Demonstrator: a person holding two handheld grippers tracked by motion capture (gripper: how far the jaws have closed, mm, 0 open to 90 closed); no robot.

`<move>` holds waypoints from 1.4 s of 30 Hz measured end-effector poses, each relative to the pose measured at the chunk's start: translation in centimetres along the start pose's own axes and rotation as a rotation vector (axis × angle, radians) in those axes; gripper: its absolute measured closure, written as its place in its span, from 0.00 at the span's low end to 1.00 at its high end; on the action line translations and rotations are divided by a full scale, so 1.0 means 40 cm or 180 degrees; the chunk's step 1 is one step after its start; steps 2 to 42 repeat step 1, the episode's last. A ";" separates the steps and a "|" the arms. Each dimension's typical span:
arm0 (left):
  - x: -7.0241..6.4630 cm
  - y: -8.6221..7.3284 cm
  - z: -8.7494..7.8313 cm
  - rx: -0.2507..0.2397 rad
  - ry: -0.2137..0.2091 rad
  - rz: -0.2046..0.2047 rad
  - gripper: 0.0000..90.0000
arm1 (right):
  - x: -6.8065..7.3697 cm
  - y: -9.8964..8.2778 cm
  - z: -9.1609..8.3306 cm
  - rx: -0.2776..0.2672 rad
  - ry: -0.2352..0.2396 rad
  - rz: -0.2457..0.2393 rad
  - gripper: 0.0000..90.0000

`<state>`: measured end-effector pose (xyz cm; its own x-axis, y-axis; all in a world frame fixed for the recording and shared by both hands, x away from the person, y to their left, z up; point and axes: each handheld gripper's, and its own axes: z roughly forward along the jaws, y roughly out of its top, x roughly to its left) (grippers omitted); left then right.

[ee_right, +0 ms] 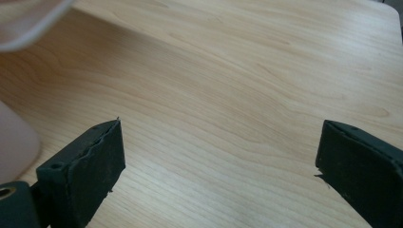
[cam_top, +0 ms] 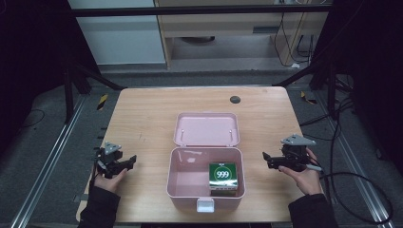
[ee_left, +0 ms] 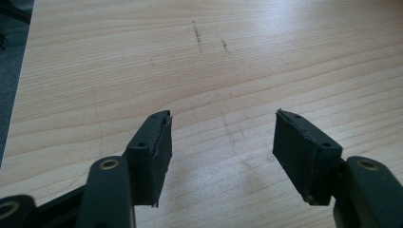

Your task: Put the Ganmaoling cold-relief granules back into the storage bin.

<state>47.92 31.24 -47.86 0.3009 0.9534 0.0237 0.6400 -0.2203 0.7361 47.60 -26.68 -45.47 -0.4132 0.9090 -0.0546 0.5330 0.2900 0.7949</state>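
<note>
An open pink box [cam_top: 183, 197] stands at the middle of the wooden table [cam_top: 142, 118], its lid [cam_top: 206, 129] laid back flat behind it. Inside, against the right wall, stands a green carton [cam_top: 223, 176] marked 999. My left gripper [cam_top: 132, 160] rests low over the table left of the box, pointing toward it. Its jaws stand open over bare wood in the left gripper view [ee_left: 222, 142]. My right gripper [cam_top: 266, 159] hovers right of the box and also points toward it. In the right gripper view [ee_right: 218, 152] its jaws are wide open with nothing between them, and a pink corner of the box [ee_right: 14, 147] sits at the left edge.
A white latch [cam_top: 205, 205] sticks out from the box's front wall near the table's front edge. A dark round grommet [cam_top: 235, 99] sits at the far edge of the table. Cables [cam_top: 361, 190] trail on the floor at the right.
</note>
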 end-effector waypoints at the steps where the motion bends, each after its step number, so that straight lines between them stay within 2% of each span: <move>1: 0.000 0.000 0.001 0.0004 0.0008 -0.0001 0.39 | -0.007 -0.008 0.006 0.0024 -0.0029 0.0018 0.03; 42: 0.000 0.000 0.001 0.0004 0.0008 -0.0001 0.39 | -0.007 -0.008 0.006 0.0024 -0.0029 0.0018 0.03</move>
